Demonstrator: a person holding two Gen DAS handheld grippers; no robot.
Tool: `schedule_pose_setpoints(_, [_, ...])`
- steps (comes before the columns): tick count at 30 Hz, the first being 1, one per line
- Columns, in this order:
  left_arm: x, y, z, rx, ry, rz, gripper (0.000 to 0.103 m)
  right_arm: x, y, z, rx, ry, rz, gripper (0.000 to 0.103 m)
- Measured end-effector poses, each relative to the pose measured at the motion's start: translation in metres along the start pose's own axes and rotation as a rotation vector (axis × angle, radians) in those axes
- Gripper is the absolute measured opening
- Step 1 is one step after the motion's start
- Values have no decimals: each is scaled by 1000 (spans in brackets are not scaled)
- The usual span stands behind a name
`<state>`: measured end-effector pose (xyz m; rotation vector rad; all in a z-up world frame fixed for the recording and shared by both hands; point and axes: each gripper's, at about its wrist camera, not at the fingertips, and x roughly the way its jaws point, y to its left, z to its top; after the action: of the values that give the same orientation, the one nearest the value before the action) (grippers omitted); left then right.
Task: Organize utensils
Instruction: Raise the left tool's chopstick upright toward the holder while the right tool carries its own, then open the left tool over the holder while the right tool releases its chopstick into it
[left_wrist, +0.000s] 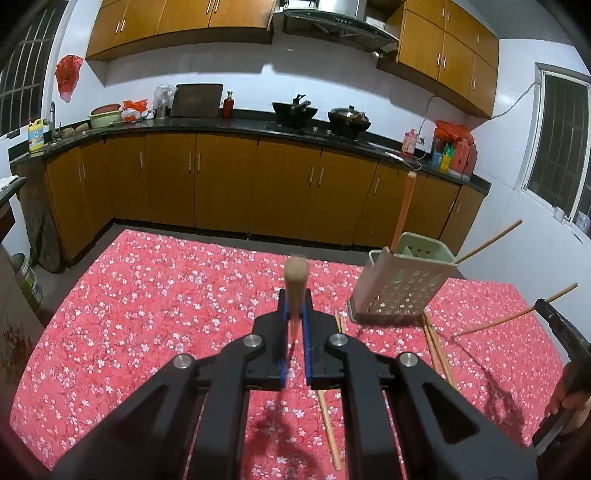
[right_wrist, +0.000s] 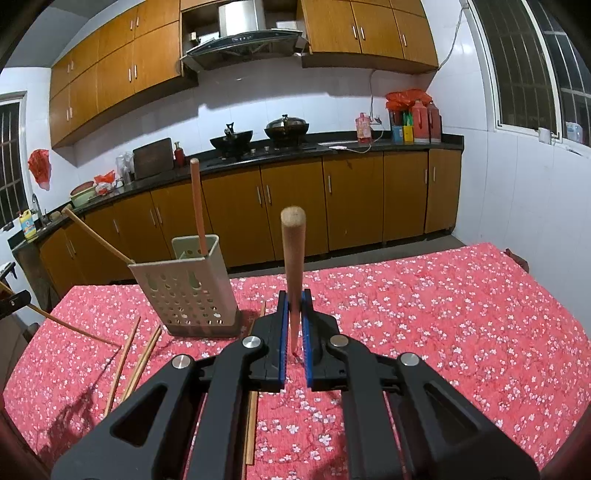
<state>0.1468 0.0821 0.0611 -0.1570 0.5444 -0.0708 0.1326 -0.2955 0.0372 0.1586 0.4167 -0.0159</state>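
My left gripper (left_wrist: 294, 314) is shut on a wooden chopstick (left_wrist: 295, 280) that points toward the camera. My right gripper (right_wrist: 294, 314) is shut on another wooden chopstick (right_wrist: 293, 258), held upright. A pale green perforated utensil holder (left_wrist: 400, 284) stands tilted on the red floral tablecloth (left_wrist: 166, 295), right of the left gripper; it also shows in the right wrist view (right_wrist: 188, 288), left of the right gripper. It holds two chopsticks (right_wrist: 197, 203). Several loose chopsticks (left_wrist: 437, 354) lie on the cloth by the holder and show in the right wrist view (right_wrist: 129, 358). The right gripper (left_wrist: 561, 332) shows at the left wrist view's right edge.
Beyond the table's far edge is a floor gap, then brown kitchen cabinets (left_wrist: 221, 181) under a black counter with woks (left_wrist: 295, 109) and bottles. A white tiled wall with a window (right_wrist: 524, 66) is on the right.
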Motion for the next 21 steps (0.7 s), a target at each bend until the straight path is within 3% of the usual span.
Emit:
schedule_pose_setpoints(13, [-49, -58, 54, 73, -145, -194, 8, -49, 37, 68, 9, -170, 248, 7])
schedule_pose_setpoints(18, [-55, -84, 82, 66, -253, -218, 8, -47, 59, 89, -23, -259, 240, 7])
schedule_pose_setpoints(21, [-50, -95, 99, 34, -313, -212, 8, -32, 67, 95, -34, -264, 224, 7])
